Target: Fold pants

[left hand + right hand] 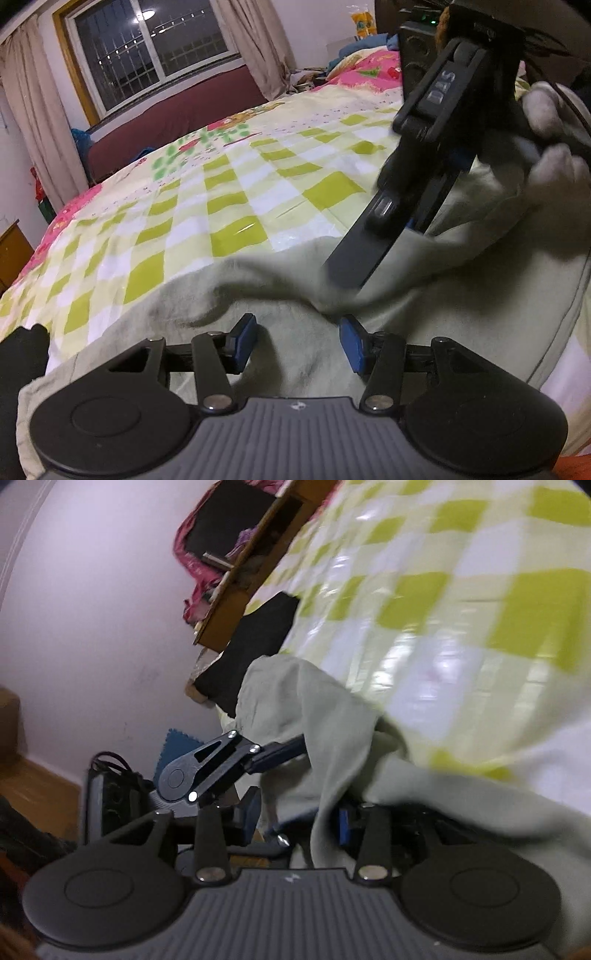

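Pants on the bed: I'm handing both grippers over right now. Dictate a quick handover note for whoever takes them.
Left gripper: open, pads apart just above the pants, gripping nothing.
Right gripper: open. A fold of the pants hangs between its fingers and drapes over one; it does not look pinched, though the view is blurred.
Pants: pale green, rumpled at the near edge of the checked bedsheet.
Done: no neat fold visible yet.
Left: probably spread them flat, then fold.
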